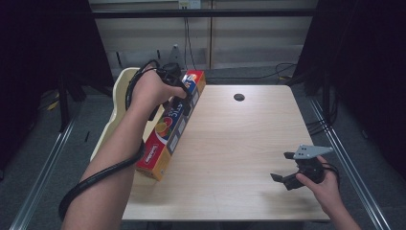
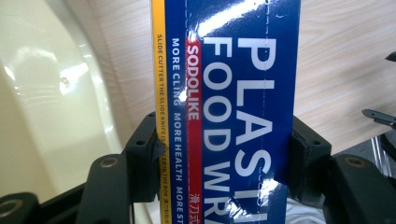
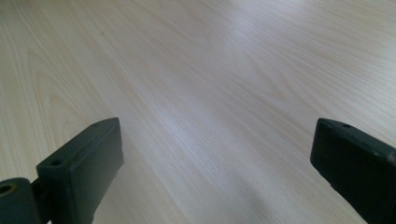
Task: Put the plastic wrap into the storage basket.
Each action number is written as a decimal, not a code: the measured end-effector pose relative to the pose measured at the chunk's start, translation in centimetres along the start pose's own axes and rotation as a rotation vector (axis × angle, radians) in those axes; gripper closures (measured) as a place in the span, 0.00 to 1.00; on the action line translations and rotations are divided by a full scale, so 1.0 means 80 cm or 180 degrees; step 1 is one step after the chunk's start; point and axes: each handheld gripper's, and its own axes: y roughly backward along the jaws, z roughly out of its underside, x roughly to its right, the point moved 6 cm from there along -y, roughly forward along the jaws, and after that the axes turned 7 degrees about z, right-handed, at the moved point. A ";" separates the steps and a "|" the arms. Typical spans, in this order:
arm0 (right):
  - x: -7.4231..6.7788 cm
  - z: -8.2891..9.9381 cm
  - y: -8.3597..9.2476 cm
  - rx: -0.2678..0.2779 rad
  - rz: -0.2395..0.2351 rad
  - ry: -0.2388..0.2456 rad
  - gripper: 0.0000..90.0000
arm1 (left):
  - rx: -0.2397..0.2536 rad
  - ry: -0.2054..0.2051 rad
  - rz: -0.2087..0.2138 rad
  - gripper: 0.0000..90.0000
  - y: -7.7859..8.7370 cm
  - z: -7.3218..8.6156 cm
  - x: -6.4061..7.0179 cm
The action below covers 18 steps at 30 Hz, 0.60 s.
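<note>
Blue glossy card with white lettering marks the plastic wrap box (image 2: 233,107), which the left gripper (image 2: 222,154) has clamped across its width, one black pad pressed to the yellow-striped edge and the other to the opposite side. From the high view the box (image 1: 170,132) is long and narrow, with red and orange ends, and it lies slanted along the left part of the pale wooden counter (image 1: 239,143), its near end by the counter's left edge and its far end pointing toward the back. The left gripper (image 1: 174,103) grips it around the middle-to-far section, the hand above it and a black cable looping down the forearm. A cream-coloured chair (image 1: 119,96) stands just beside the counter's left edge, behind the box. The right gripper (image 1: 282,167) sits well apart near the front right corner, its jaws spread wide with nothing between them, above bare wood (image 3: 210,93). A small dark round hole (image 1: 239,97) shows near the back of the counter.
</note>
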 end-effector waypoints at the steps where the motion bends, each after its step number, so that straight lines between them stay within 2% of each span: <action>1: 0.000 0.000 0.000 -0.0001 -0.0004 -0.0001 0.03 | 0.0022 0.0019 -0.0026 0.45 0.004 0.000 -0.003; 18: 0.000 0.001 0.000 -0.0005 -0.0009 -0.0005 0.03 | 0.0116 0.0212 -0.0108 0.45 0.026 0.009 -0.030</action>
